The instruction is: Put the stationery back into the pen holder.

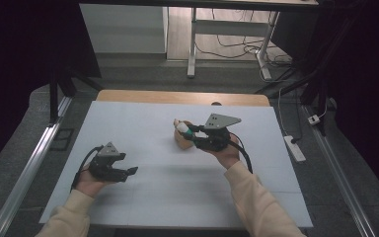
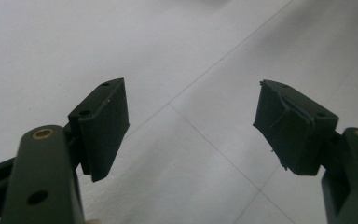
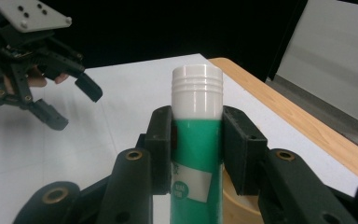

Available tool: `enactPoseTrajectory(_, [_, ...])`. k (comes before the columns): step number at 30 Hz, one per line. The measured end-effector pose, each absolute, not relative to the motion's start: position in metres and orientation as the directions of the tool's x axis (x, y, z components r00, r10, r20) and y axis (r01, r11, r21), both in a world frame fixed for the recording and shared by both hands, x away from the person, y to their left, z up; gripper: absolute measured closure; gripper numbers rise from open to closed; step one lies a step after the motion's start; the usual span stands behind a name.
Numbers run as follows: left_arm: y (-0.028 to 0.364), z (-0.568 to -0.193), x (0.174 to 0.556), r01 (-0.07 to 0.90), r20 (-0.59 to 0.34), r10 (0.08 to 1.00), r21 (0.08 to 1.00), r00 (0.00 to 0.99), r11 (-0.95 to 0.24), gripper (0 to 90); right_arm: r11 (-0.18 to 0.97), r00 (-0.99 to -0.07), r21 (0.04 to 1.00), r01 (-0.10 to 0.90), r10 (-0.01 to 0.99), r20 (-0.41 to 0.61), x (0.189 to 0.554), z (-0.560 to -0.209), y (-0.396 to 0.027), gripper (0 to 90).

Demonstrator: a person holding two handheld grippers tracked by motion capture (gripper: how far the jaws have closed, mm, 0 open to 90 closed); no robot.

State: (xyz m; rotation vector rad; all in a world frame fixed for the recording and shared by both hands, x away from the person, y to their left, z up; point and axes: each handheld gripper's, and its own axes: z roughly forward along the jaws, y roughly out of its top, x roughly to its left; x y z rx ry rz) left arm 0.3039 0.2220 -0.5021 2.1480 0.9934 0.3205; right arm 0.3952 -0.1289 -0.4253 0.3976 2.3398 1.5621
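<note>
While the right claw [image 3: 196, 140] pinches a green glue stick [image 3: 196, 154] mid-frame, a wooden block [image 1: 181, 140] sits just below. The left claw [image 2: 191, 126], lower left, is spread wide above the white tabletop [image 1: 143, 123].

White-topped table [image 1: 143, 123], wooden far edge.
Faint seams cross the sheet; a small wooden holder [image 1: 181, 139] sits right of centre.
</note>
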Motion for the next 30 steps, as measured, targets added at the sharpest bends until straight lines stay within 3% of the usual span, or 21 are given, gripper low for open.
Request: enactPoseTrajectory(30, [0.221, -0.504, 0.305, 0.555, -0.077, 0.735, 0.71, 0.673, -0.434, 25.0, 0.296, -0.859, 0.95, 0.101, 0.507, -0.067, 0.443, -0.431, -0.109, 65.2])
